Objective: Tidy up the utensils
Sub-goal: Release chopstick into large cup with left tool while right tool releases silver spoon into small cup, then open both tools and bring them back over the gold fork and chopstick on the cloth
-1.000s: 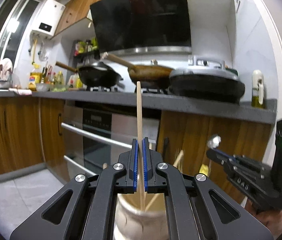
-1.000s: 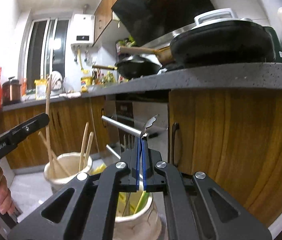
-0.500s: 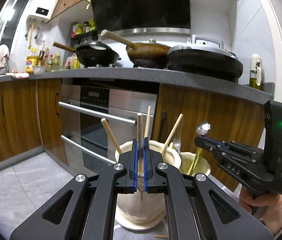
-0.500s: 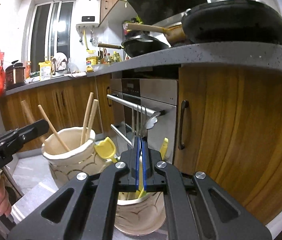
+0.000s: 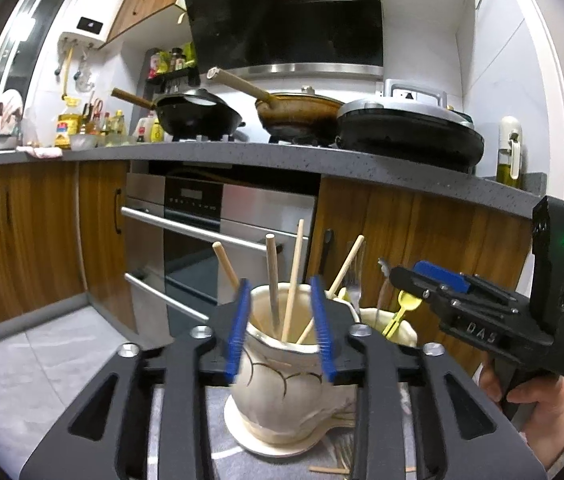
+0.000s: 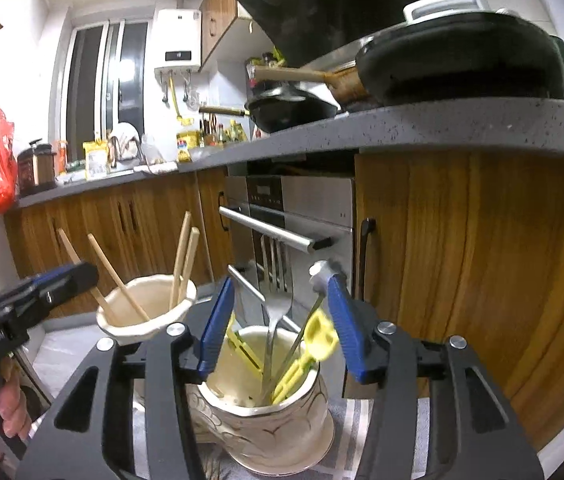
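Left wrist: upright wooden chopsticks [image 5: 293, 280] (cream jar [image 5: 277, 376])

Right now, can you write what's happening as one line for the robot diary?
left gripper: open over chopstick jar | right gripper: open over fork jar | fork in jar

Upright chopsticks [image 5: 293, 276] crowd the left jar [image 5: 282, 364] mouth (fork [image 6: 275, 312] and spoons fill its neighbour [image 6: 265, 412]).

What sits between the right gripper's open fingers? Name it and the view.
Right wrist view: the right gripper frames a cream jar holding a metal fork and yellow plastic utensils.
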Tool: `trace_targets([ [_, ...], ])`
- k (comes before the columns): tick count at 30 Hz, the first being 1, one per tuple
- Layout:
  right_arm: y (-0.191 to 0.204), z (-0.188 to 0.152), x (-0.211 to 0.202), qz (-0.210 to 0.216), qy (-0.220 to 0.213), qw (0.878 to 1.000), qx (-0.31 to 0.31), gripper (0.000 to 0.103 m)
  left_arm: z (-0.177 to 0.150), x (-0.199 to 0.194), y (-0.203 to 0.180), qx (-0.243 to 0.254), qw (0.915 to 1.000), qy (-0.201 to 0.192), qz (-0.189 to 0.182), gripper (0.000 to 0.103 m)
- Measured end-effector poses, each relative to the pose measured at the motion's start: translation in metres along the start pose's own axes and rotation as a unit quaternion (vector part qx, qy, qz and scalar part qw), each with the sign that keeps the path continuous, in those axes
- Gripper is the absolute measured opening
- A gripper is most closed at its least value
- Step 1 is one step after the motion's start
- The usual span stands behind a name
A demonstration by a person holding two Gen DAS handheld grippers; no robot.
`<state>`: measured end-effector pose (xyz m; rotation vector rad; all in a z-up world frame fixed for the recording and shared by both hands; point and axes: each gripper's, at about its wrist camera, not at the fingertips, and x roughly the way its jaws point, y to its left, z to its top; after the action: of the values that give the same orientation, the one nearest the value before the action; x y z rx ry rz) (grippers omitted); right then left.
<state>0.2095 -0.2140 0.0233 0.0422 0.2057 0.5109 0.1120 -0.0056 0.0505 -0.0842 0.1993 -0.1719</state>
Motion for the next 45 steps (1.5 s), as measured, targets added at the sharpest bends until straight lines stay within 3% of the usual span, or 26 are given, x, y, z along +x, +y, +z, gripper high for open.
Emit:
trace_targets([
  [2,-0.003,0.004,-0.006,-0.004,-0.008,1.0,0.006,0.06,0.002,-0.005,0.001,-0.004,1.0,-0.004,0.0,0.05],
  [6,-0.008,0.007,-0.018,-0.011,-0.007,1.0,0.02,0.072,0.002,-0.017,0.006,-0.018,0.9998,-0.008,0.0,0.065],
  [8,-0.011,0.004,-0.026,-0.011,-0.002,1.0,0.025,0.084,-0.001,-0.022,0.007,-0.019,0.9998,-0.005,0.008,0.08],
  [14,-0.013,-0.016,-0.049,-0.022,0.02,0.999,0.019,0.096,-0.021,-0.037,0.009,-0.023,0.999,0.027,0.027,0.091],
  [33,-0.016,-0.082,-0.085,-0.045,0.124,0.991,0.002,0.097,-0.089,-0.068,-0.012,-0.033,0.9888,0.136,0.051,0.097],
  [39,-0.009,-0.092,-0.08,-0.011,0.166,0.986,-0.02,0.097,-0.101,-0.07,-0.021,-0.025,0.9865,0.152,0.056,0.097],
  [42,0.002,-0.095,-0.068,0.012,0.198,0.979,-0.042,0.094,-0.105,-0.067,-0.022,-0.022,0.9848,0.162,0.06,0.097],
  [45,0.014,-0.102,-0.052,0.023,0.239,0.968,-0.068,0.08,-0.105,-0.066,-0.02,-0.028,0.9849,0.162,0.055,0.097],
])
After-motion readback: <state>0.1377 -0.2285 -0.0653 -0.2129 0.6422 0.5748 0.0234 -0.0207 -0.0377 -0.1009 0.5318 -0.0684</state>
